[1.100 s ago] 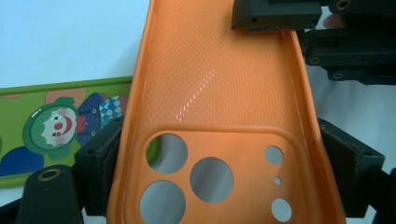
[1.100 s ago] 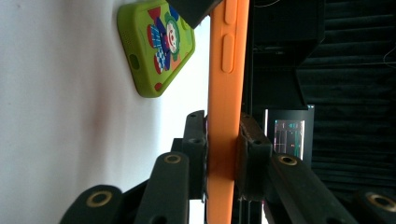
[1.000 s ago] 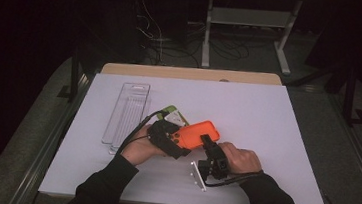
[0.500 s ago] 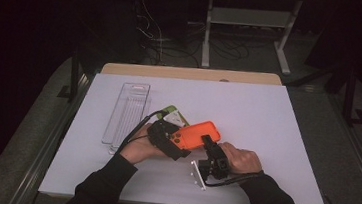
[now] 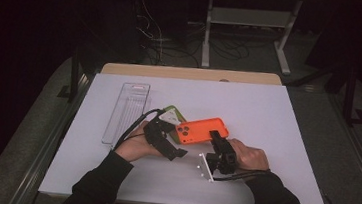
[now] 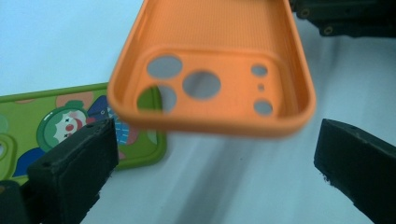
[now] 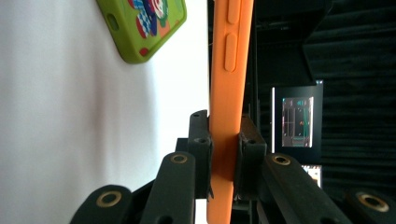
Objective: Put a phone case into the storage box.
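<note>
The orange phone case point(image 5: 202, 130), clamped edge-on in the right gripper point(image 5: 217, 138), has risen slightly off the table since a moment ago and now hangs between the left gripper's point(image 5: 175, 144) wide-open jaws, probably ready for a handover above the green case point(image 6: 70, 123).

Lab/test bench, white table point(image 5: 268, 110), cable tangle point(image 5: 165, 35) on floor, metal stand point(image 5: 247, 18) behind, dark room

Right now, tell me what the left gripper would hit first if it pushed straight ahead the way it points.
Probably the camera-cutout end of the orange silicone phone case, which hangs between and just beyond the left gripper's open fingers, held by the right gripper. Depth is unclear.
</note>
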